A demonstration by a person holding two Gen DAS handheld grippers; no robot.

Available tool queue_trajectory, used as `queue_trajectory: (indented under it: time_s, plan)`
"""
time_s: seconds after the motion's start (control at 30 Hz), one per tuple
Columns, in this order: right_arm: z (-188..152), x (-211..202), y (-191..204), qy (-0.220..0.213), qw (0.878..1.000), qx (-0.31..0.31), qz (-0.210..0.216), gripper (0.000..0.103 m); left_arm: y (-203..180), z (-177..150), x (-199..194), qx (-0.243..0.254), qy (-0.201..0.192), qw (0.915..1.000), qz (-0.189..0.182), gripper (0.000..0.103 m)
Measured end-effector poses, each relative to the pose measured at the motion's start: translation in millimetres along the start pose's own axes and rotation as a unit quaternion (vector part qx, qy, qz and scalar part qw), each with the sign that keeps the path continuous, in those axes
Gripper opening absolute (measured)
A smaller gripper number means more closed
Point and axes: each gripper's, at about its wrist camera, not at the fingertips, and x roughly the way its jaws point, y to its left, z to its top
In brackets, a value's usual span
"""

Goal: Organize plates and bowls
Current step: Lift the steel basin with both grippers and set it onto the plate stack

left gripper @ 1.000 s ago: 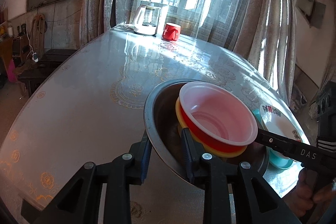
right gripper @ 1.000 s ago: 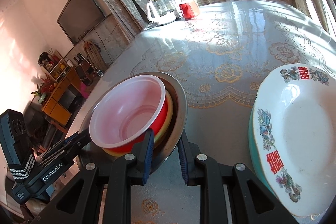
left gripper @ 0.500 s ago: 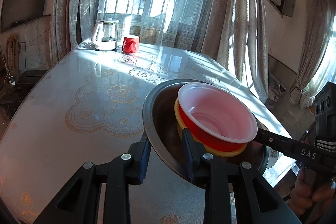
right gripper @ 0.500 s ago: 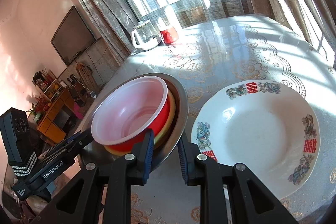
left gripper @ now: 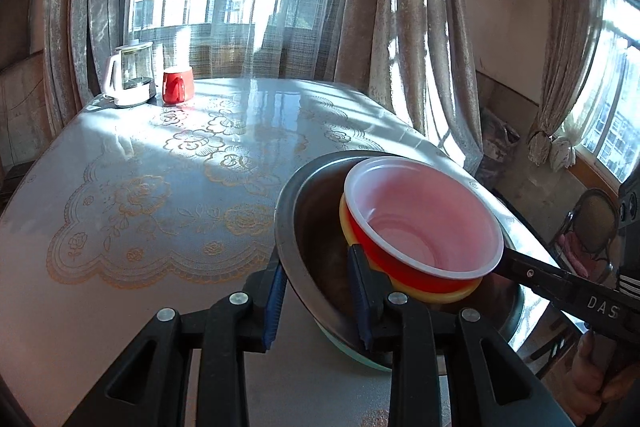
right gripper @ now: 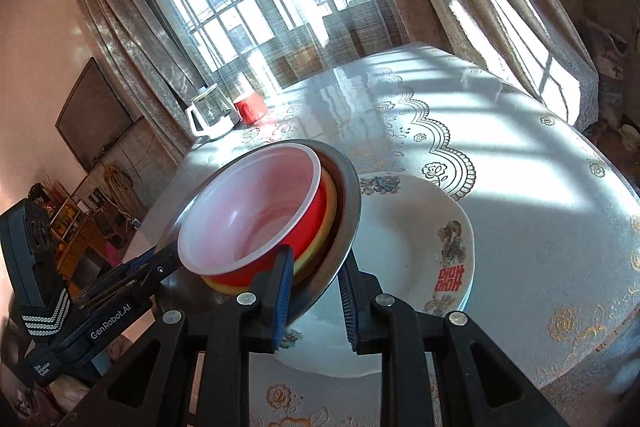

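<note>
Nested set, partly stowed: red bowl point(left gripper: 420, 227) in yellow bowl point(left gripper: 436, 293) in steel bowl point(right gripper: 347, 199), rim clamped by left gripper point(left gripper: 320, 291) and right gripper point(right gripper: 314, 295), over white plate point(right gripper: 424, 239) at its 9 o'clock; lowering remains.

Kettle point(left gripper: 130, 75) and red mug point(left gripper: 177, 85) crowd the far table point(left gripper: 120, 267) edge.

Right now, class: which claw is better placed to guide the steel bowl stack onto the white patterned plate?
Right claw: the white patterned plate lies directly beneath its grip on the steel bowl; the left view barely shows the plate.
</note>
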Motion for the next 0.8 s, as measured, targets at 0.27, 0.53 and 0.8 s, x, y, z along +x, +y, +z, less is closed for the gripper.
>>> queue_trajectory:
  time_s: [0.27,0.53,0.8]
  plan:
    - [-3,3,-24,0.001,0.999,0.018,-0.029,0.022,-17,-6,30,-0.002,0.031,0.9995,-0.009,0.030]
    - [-8,7,-37,0.004,0.999,0.026,-0.048,0.022,-21,-12,48,-0.007,0.054,0.9984,-0.017,0.030]
    - [-11,13,-42,0.004,0.998,0.027,-0.059,0.022,-24,-15,53,-0.006,0.055,0.9983,-0.020,0.030]
